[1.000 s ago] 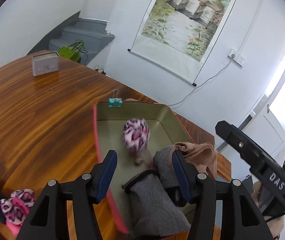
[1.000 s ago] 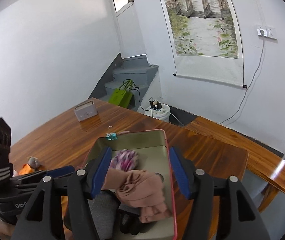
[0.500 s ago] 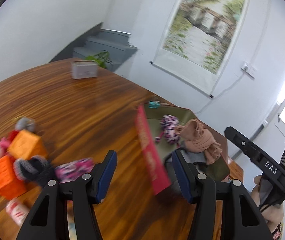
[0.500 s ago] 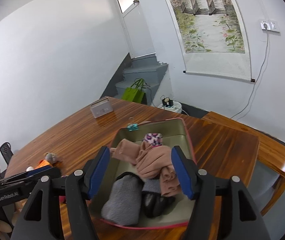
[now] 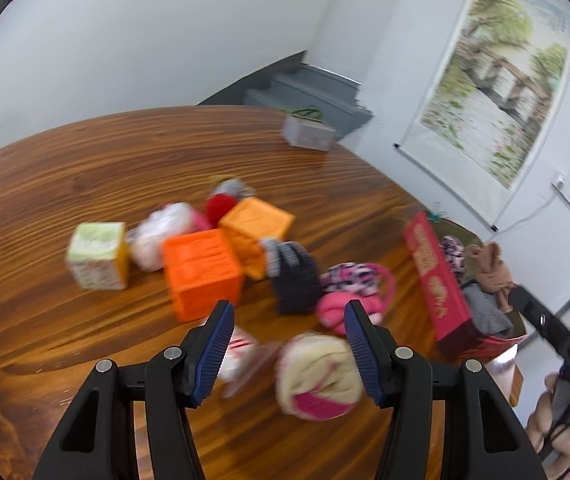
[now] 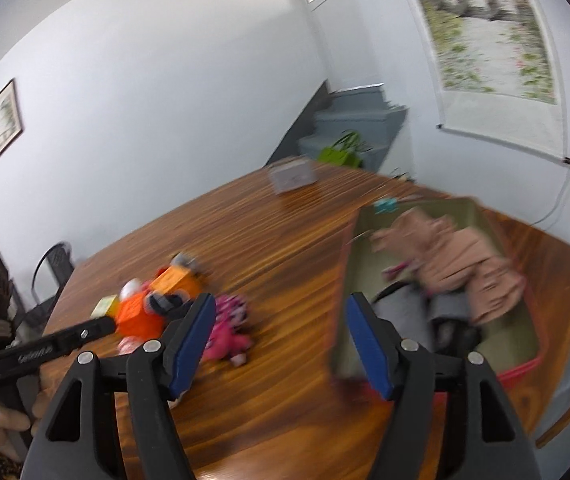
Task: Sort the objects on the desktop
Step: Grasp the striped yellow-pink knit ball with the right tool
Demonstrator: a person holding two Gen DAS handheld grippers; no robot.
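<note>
In the left wrist view my left gripper [image 5: 287, 350] is open over the wooden table [image 5: 85, 168], with nothing between its pads. Just under it lies a cream and pink sock ball [image 5: 319, 380]. Beyond are a dark sock roll [image 5: 297, 276], a pink patterned sock ball [image 5: 351, 288] and orange cubes [image 5: 201, 272]. The red tin [image 5: 435, 280] with rolled socks stands at the right. In the right wrist view my right gripper [image 6: 281, 344] hangs over bare table, its jaws opening and empty. The tin [image 6: 525, 364] holds a tan sock [image 6: 461, 252] and grey socks [image 6: 401, 300].
A pale green cube [image 5: 97, 254], white and red soft items [image 5: 157, 232] and a small grey box [image 5: 309, 134] sit on the table. A teal binder clip [image 6: 385, 205] is at the tin's far rim. The table edge runs along the right. Stairs rise behind.
Both grippers swung left, away from over the tin toward the pile of cubes and socks. The tan sock, between the right jaws earlier, lies in the tin, and the right jaws stand wider.
</note>
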